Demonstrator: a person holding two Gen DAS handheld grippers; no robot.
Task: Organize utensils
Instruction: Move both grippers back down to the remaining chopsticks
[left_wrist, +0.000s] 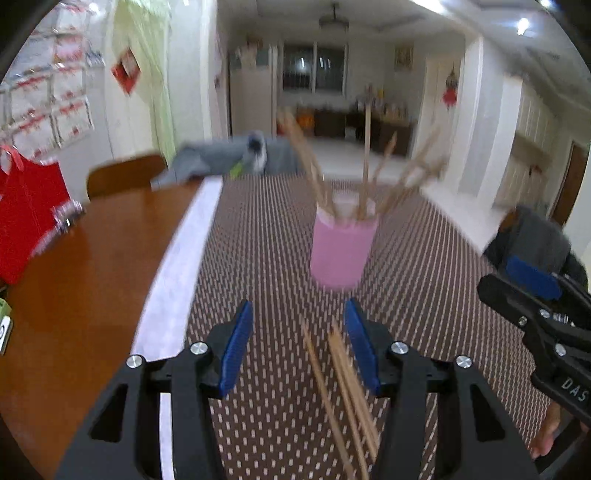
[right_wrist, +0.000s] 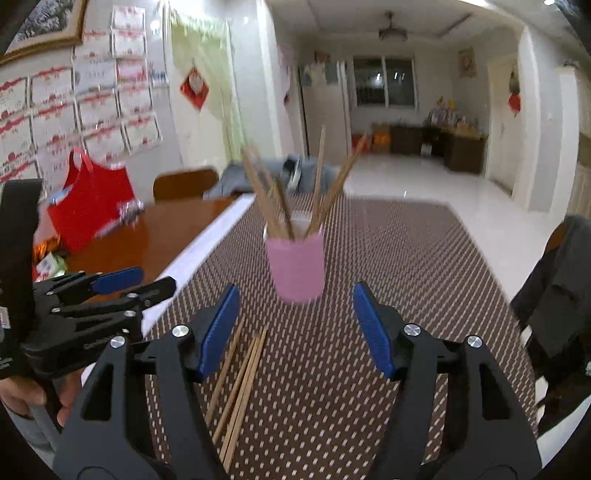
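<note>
A pink cup (left_wrist: 341, 251) (right_wrist: 296, 267) stands upright on the patterned mat and holds several wooden chopsticks (left_wrist: 365, 173) (right_wrist: 280, 195) that fan outward. Several loose chopsticks (left_wrist: 343, 387) (right_wrist: 240, 384) lie flat on the mat in front of the cup. My left gripper (left_wrist: 298, 325) is open and empty, with the loose chopsticks below it near its right finger. My right gripper (right_wrist: 295, 317) is open and empty, just short of the cup, with the loose chopsticks under its left finger. The left gripper also shows in the right wrist view (right_wrist: 140, 280), and the right gripper in the left wrist view (left_wrist: 517, 280).
The brown dotted mat (left_wrist: 424, 258) (right_wrist: 406, 258) covers a wooden table (left_wrist: 81, 280) (right_wrist: 155, 236). A red bag (left_wrist: 26, 218) (right_wrist: 88, 206) stands at the table's left. Chairs draped with grey clothing stand at the far end (left_wrist: 229, 155) and at the right (right_wrist: 561, 280).
</note>
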